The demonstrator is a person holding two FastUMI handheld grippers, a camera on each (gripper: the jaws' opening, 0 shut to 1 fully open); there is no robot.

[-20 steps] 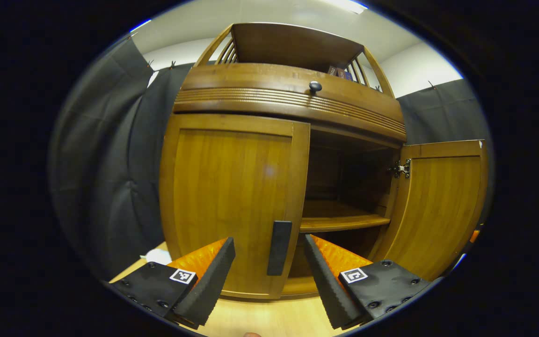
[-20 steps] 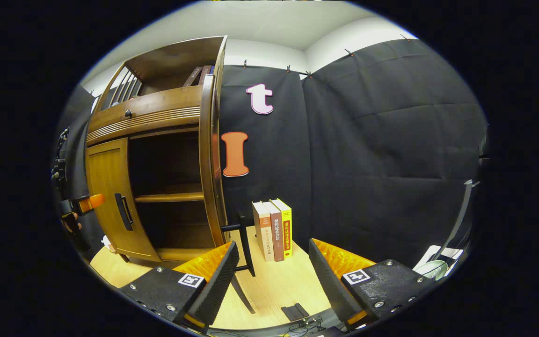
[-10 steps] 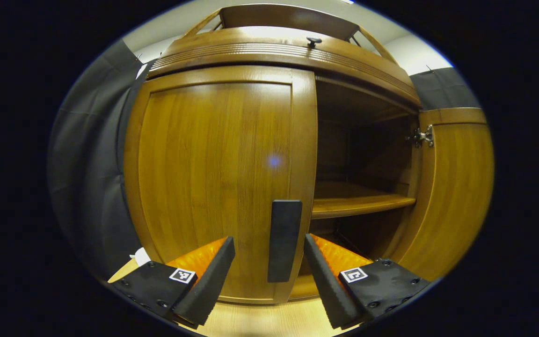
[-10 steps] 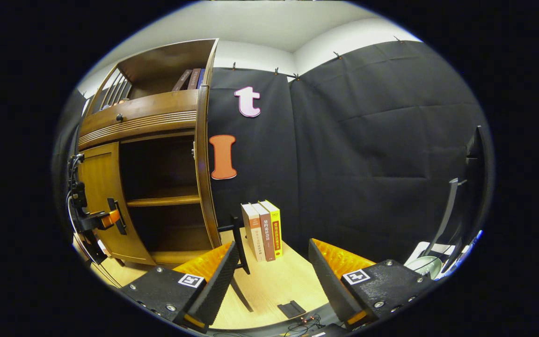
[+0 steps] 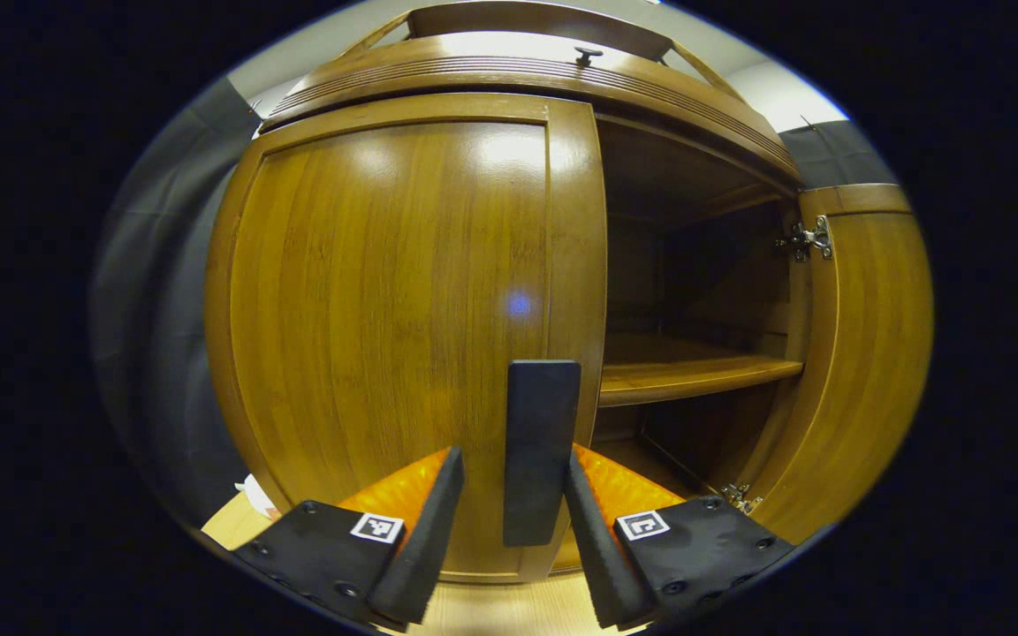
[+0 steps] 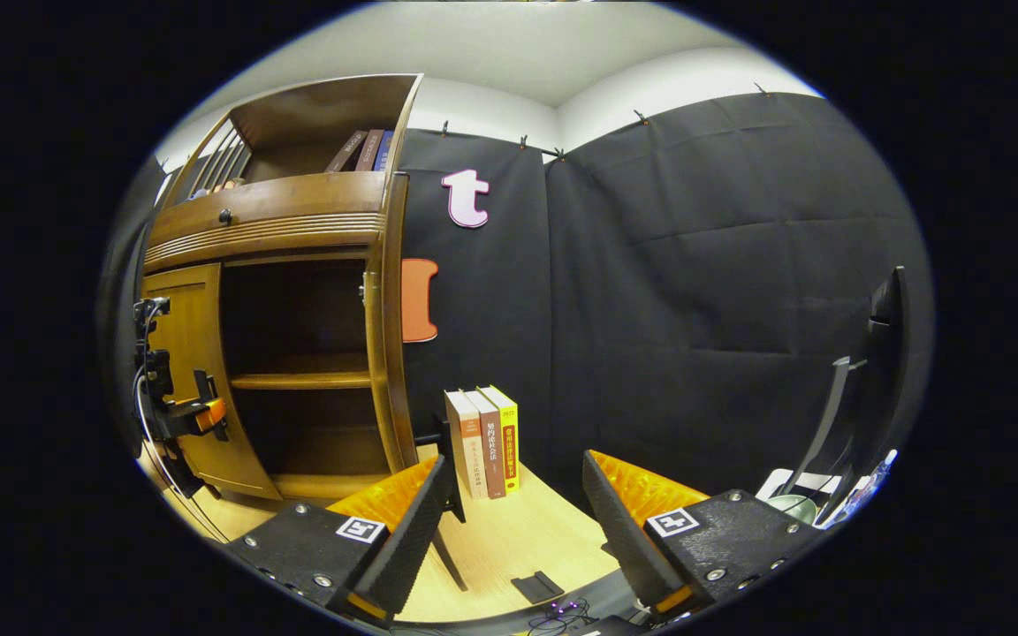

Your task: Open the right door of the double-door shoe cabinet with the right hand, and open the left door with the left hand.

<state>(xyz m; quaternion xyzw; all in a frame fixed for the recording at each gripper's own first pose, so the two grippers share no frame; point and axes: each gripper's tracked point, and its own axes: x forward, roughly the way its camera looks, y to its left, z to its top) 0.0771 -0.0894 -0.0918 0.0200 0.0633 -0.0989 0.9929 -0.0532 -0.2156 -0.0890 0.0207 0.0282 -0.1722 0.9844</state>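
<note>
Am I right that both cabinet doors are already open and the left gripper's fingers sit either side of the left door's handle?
Not quite: the left gripper view shows the left door closed; the right door is open. The left gripper does straddle the handle.

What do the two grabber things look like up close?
Both look alike. The left gripper and the right gripper each have two wedge-shaped fingers on flat black plates with screws. Each plate carries a small square black-and-white marker.

Wooden table [image 6: 527,539] carries shoe cabinet [image 6: 288,230] and books [image 6: 484,437].
</note>
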